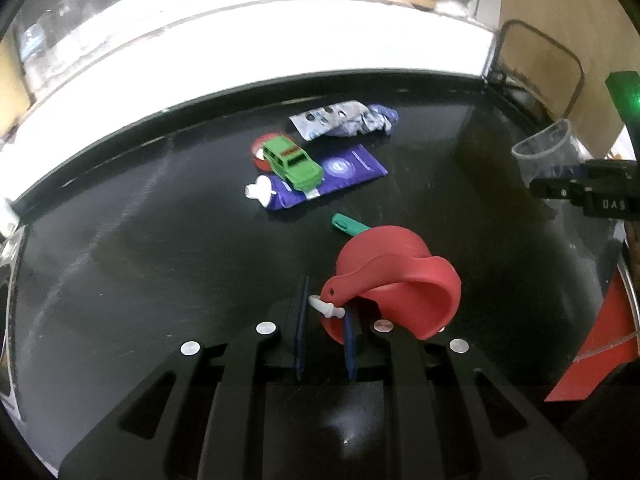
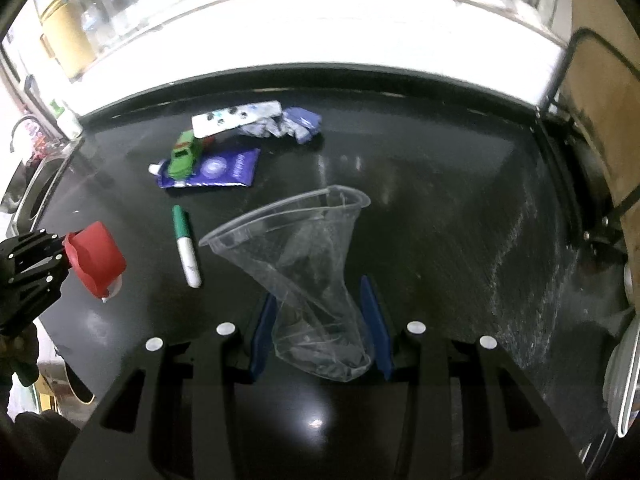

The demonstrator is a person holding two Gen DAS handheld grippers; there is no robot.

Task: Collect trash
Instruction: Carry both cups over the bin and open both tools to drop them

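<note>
My left gripper (image 1: 326, 312) is shut on the handle of a set of red measuring cups (image 1: 396, 280), held just above the black table; it also shows in the right wrist view (image 2: 94, 258). My right gripper (image 2: 320, 304) is shut on a crushed clear plastic cup (image 2: 304, 248), seen also in the left wrist view (image 1: 548, 152). A purple pouch (image 1: 328, 178) with a white spout lies further back under a green toy car (image 1: 292, 162). A crumpled white-and-blue wrapper (image 1: 344, 120) lies behind them.
A green-and-white marker (image 2: 186, 246) lies on the black table (image 2: 440, 200) between the grippers. A red lid (image 1: 260, 152) sits behind the toy car. A white counter ledge (image 1: 280, 40) runs along the back. A sink (image 2: 36, 184) is at left.
</note>
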